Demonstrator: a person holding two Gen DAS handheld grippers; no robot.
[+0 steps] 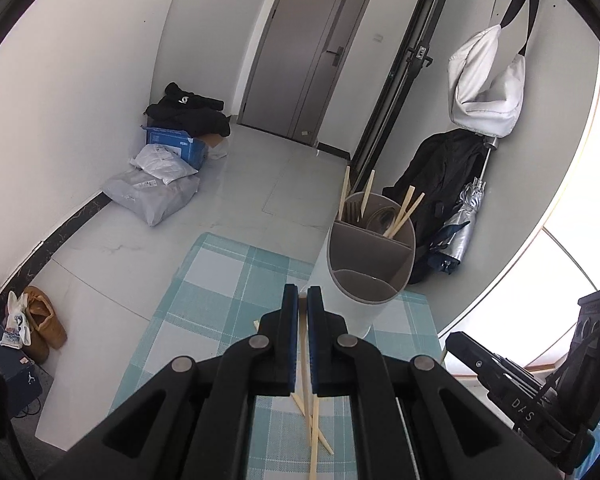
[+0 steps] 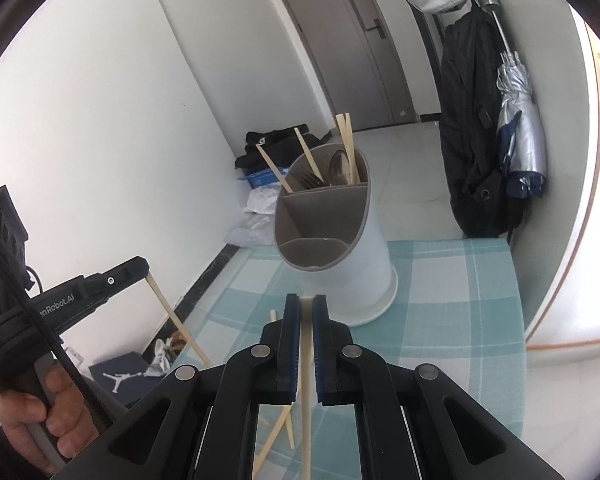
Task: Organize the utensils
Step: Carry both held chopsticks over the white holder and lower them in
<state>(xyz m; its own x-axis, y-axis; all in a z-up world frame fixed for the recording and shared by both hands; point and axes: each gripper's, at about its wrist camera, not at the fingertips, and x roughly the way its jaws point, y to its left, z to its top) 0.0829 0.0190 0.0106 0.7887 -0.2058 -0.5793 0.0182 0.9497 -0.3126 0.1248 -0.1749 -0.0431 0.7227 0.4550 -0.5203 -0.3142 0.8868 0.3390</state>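
both sets of fingers clamped, one chopstick each

left gripper (image 1: 303, 294) pinched nearly flat on a wooden chopstick (image 1: 302, 354); stick runs back between the blue pads toward the camera, tip barely past the fingertips. from the right wrist view, same gripper (image 2: 140, 266) seen side-on at far left, gripped by a hand (image 2: 40, 408), its stick (image 2: 176, 320) hanging down and slanted toward the table edge.

right gripper (image 2: 306, 304) likewise squeezed on a pale chopstick (image 2: 306, 364), lying along the finger axis, end just showing at the tips. seen in the left wrist view as a black body at lower right (image 1: 460, 340), jaw gap not readable there.

utensil holder (image 2: 336, 240): white outside, grey divided inside, standing on the blue-white checked tablecloth (image 2: 452, 304) just ahead of both grippers. far compartments hold several chopsticks (image 2: 346, 140), forks and a spoon; near compartment looks empty.

more loose chopsticks (image 1: 316, 428) crossed flat on the cloth below the left gripper, also visible under the right one (image 2: 278, 436).
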